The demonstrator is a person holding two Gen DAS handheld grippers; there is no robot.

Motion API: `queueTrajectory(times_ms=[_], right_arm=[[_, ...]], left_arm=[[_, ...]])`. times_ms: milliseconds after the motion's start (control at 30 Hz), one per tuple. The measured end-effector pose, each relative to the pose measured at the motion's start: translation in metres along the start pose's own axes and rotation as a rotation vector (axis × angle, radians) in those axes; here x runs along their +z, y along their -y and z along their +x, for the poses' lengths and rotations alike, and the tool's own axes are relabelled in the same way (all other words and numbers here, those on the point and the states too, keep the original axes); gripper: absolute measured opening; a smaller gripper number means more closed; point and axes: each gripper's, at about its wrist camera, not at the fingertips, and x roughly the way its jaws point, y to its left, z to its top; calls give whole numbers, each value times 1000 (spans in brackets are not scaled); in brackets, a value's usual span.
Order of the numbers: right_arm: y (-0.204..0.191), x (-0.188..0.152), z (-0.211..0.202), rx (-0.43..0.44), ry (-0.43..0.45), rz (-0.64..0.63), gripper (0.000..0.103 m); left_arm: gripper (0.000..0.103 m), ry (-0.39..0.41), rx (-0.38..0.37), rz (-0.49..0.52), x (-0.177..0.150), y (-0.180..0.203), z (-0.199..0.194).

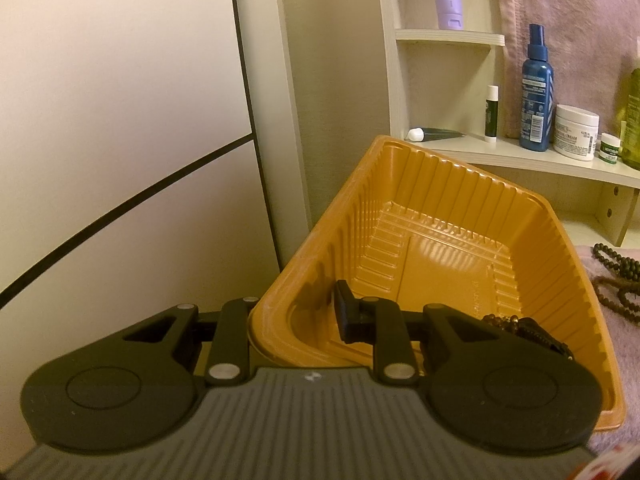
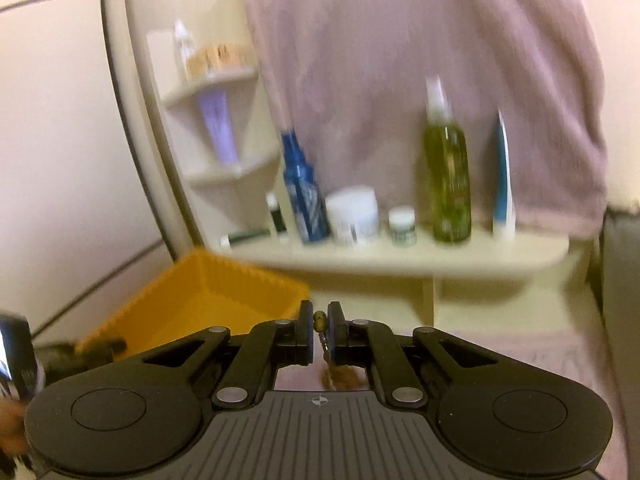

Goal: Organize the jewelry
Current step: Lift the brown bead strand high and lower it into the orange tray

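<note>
Left tool (image 1: 320, 316) clamps orange tray (image 1: 460, 216) wall, right tool (image 2: 319, 326) pinches bead (image 2: 319, 320) (blurred) — chain dangling

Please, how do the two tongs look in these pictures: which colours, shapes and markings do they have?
The left tongs and right tongs look alike: matte black fingers on hinged black links with silver rivets, two round black housings, and a grey ribbed body with a small white mark. No cables or sleeves show.
</note>
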Motion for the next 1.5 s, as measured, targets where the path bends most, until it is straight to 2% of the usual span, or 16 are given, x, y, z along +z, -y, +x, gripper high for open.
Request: queueTrajectory(times_ms=[233, 600, 833, 1033, 1233, 1500], right_arm=[[-11, 35, -14, 30, 69, -41, 7], [-35, 53, -24, 55, 64, -30, 7], [-62, 71, -16, 143, 103, -9, 7], [-93, 80, 12, 234, 111, -4, 7], [-110, 63, 53, 272, 73, 32, 7], [-104, 2, 109, 258, -126, 82, 7]], left_arm=[[22, 0, -1, -1, 0, 0, 0], [22, -3, -10, 6, 1, 0, 0], [22, 2, -23, 6, 1, -2, -2], [21, 2, -33, 6, 0, -4, -3], [21, 1, -42, -2, 0, -5, -2], [21, 0, -48, -8, 0, -5, -2]])
